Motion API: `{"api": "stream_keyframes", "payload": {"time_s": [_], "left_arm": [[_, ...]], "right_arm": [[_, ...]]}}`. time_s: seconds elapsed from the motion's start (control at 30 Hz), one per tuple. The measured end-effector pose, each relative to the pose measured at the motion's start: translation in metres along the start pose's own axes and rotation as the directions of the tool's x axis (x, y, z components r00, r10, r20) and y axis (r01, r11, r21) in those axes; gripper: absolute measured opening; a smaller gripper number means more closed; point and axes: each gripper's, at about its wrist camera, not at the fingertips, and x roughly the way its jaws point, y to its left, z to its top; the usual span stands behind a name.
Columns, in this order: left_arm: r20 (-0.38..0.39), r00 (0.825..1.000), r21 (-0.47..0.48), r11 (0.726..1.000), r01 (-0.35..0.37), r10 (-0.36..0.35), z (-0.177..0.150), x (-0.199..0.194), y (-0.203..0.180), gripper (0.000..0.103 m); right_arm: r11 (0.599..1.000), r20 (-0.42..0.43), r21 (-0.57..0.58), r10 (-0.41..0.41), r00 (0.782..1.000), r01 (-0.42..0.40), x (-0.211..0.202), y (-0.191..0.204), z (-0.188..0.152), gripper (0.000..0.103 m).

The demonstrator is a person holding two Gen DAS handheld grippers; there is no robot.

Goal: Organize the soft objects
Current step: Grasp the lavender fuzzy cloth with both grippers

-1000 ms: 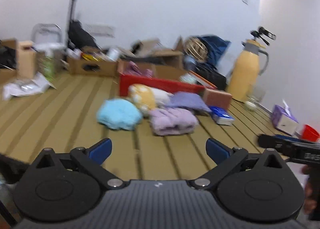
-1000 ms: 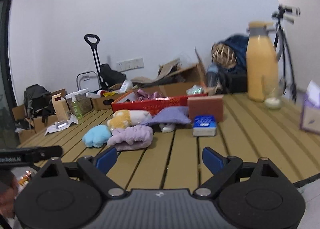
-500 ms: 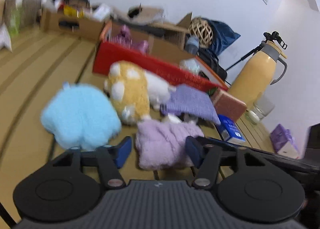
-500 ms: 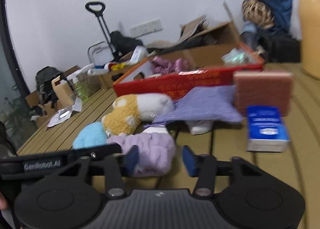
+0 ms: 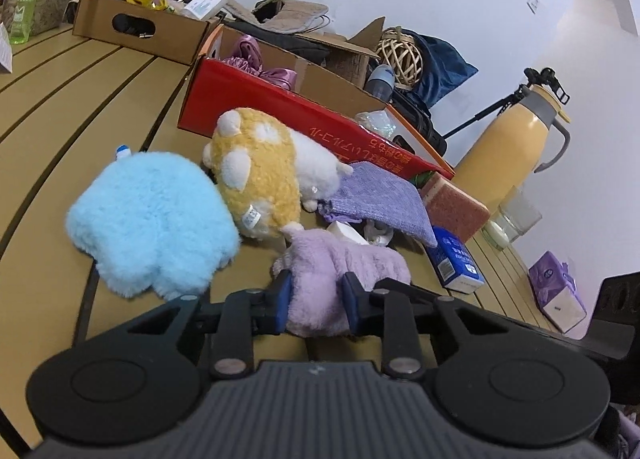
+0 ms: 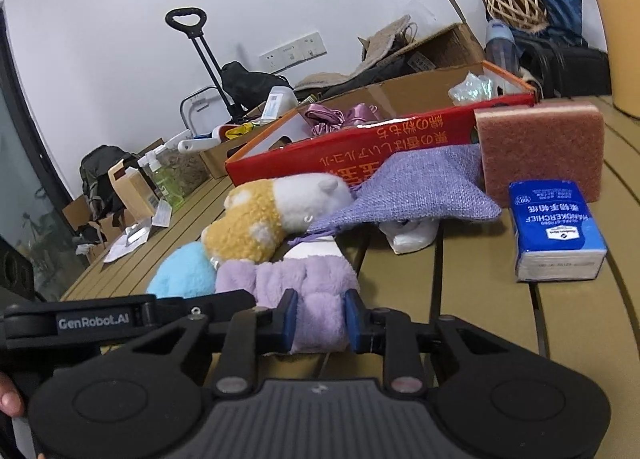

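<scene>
Both jaws have just clenched the lilac plush (image 5: 340,271); only the right view shows the left gripper (image 6: 132,319).

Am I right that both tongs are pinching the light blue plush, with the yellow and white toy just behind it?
Not quite. Both tongs, left and right, have just closed on the lilac plush, not the light blue plush, which lies untouched beside it. The left wrist view shows this. The yellow and white toy does sit just behind.

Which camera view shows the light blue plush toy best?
The left wrist view: the light blue plush toy appears whole and unobstructed. In the right wrist view only a small part shows, behind the lilac plush.
</scene>
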Motion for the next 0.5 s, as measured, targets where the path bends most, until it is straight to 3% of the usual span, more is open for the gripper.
{"api": "stream_keyframes", "payload": {"time_s": [0.2,0.3,0.5], "left_arm": [[0.042,0.997,0.032,0.997,0.063,-0.065,-0.014,-0.034,-0.017,0.020],[0.066,0.993,0.034,0.995,0.098,-0.100,-0.009,-0.048,-0.029,0.019],[0.133,0.983,0.104,0.988,0.117,-0.130,0.073,-0.059,-0.051,0.018]], "right_arm": [[1.000,0.048,-0.015,-0.010,0.999,0.011,-0.046,0.018,-0.014,0.020],[1.000,0.091,-0.009,-0.004,0.996,0.005,-0.064,0.022,-0.004,0.020],[0.998,0.153,-0.027,0.055,0.987,-0.051,-0.061,0.025,0.075,0.020]]}}
